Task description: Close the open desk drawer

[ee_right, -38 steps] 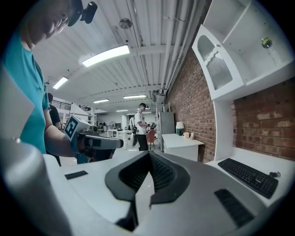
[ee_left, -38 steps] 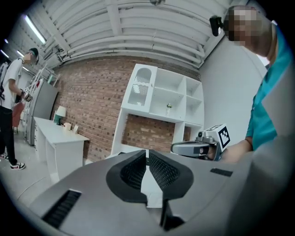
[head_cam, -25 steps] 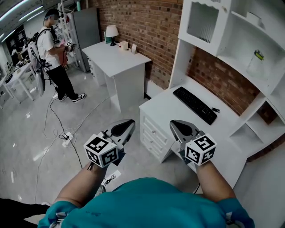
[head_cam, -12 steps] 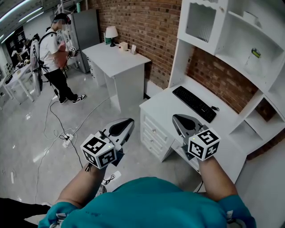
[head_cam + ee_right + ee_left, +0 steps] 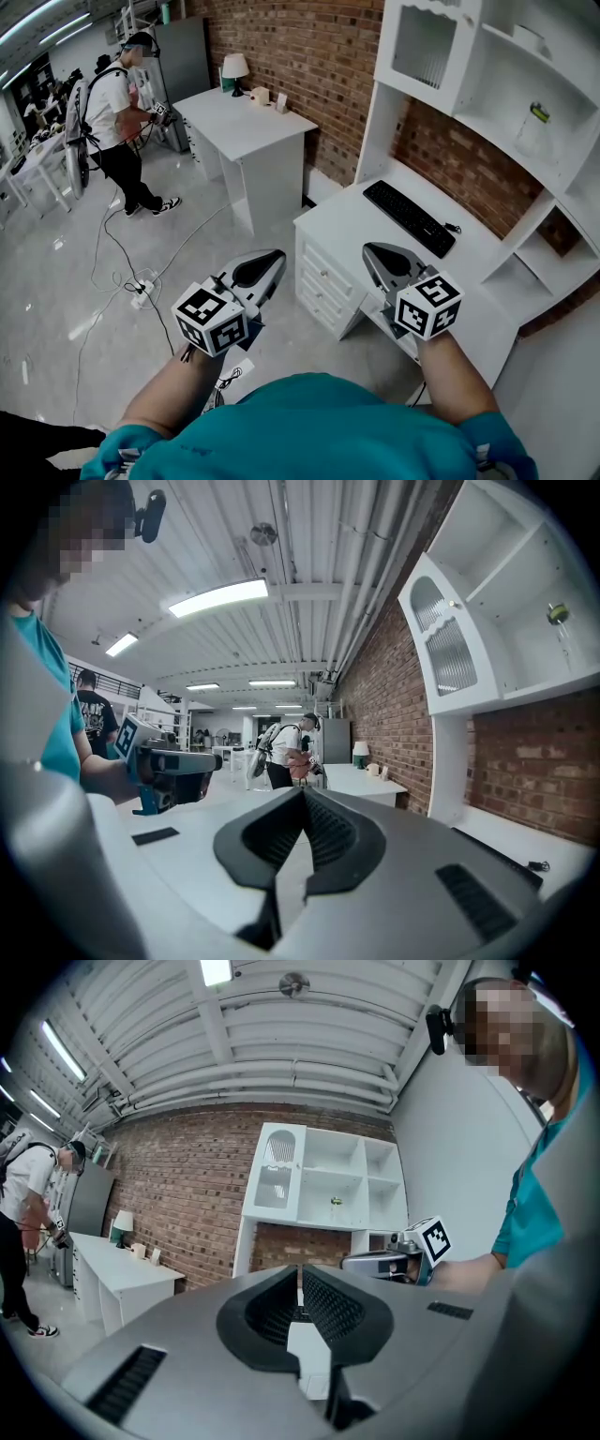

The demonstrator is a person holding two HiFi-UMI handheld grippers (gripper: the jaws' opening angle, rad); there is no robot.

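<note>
Left gripper (image 5: 267,261) and right gripper (image 5: 377,257) both clenched, empty, lower centre of frame. Drawers (image 5: 322,281) between them; keyboard (image 5: 410,219) on desk (image 5: 352,225), centre right.

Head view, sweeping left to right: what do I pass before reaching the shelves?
Standing person → left gripper → desk's drawer stack → right gripper → small green object on the shelf. Lamp and keyboard overlap the grippers' span, so they are omitted.

White desk (image 5: 349,228), black keyboard (image 5: 411,221)
</note>
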